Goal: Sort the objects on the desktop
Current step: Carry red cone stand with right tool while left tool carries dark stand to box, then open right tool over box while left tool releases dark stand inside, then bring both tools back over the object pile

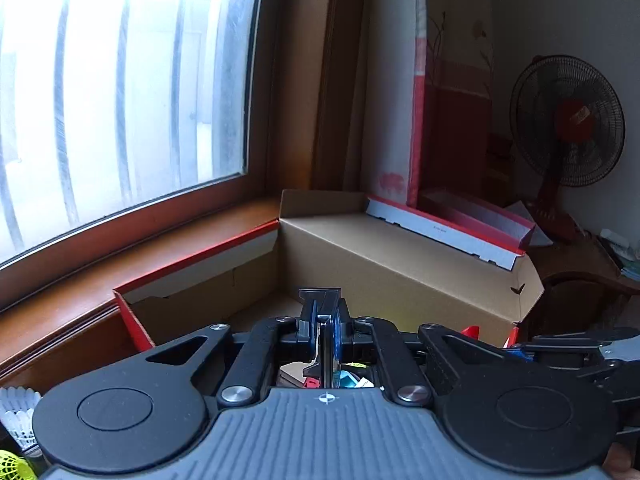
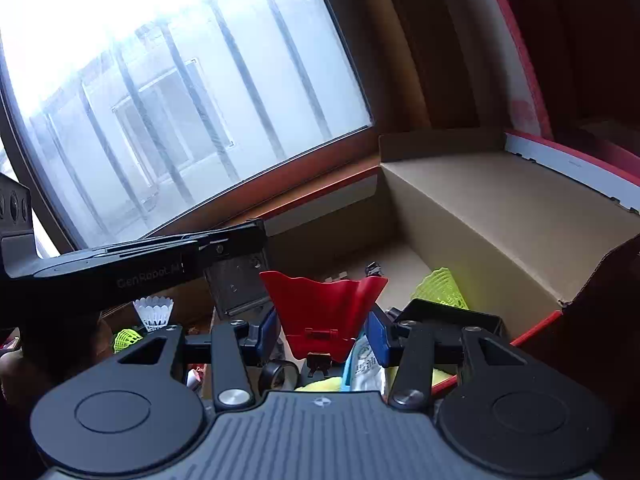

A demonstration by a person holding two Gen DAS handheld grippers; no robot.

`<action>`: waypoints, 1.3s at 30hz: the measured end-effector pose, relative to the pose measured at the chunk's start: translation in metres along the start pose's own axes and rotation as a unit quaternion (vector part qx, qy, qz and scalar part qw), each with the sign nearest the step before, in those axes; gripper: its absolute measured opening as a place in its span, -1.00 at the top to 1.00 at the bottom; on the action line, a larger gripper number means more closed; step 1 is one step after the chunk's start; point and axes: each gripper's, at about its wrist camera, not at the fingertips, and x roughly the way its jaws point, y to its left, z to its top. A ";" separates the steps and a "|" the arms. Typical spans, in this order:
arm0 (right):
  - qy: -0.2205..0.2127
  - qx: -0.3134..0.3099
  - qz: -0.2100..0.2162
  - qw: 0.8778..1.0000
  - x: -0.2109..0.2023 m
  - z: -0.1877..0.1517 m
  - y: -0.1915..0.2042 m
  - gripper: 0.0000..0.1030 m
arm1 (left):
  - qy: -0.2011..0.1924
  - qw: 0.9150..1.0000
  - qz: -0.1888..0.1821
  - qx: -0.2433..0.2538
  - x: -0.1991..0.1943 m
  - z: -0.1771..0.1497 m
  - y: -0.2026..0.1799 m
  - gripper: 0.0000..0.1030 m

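Left gripper (image 1: 327, 320) clenched on a thin dark flat plate, edge-on between its blue pads (image 1: 335, 330); what the plate is cannot be told. It hangs above the open cardboard box (image 1: 384, 264), which is plain matte brown inside, red outside, with a grey-white flap edge.

Right gripper (image 2: 325, 330) is spread wide, its blue pads (image 2: 378, 336) either side of a red plastic shuttlecock (image 2: 325, 312) with a smooth flared skirt, wide end up. Contact with the pads is not clear, so I cannot tell if it is grasped.

Only the right wrist view shows the box contents: a neon yellow mesh shuttlecock (image 2: 440, 288) lying on the box floor by the right wall, plus a small dark item further back, too small to name. It also shows a white feather shuttlecock (image 2: 153, 312) and another yellow mesh one (image 2: 126, 338) outside the box on the left, and the left gripper body from the side.

Only the left wrist view shows the standing fan (image 1: 568, 128) with its black wire grille and red hub, well right of the box. Both show the wood-framed window (image 1: 120, 92).
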 end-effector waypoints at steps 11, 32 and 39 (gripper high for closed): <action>0.008 0.024 -0.026 0.999 0.022 0.004 -0.022 -0.11 | 0.018 1.000 0.012 -0.005 0.015 -0.007 0.003 0.11; 0.004 -0.020 0.020 1.000 0.007 -0.014 0.052 -0.52 | 0.002 0.986 0.149 -0.077 -0.134 -0.076 0.063 -0.63; 0.024 -0.063 0.070 0.995 0.012 -0.038 0.128 -0.53 | 0.023 0.970 0.212 -0.118 -0.197 -0.120 0.109 -0.70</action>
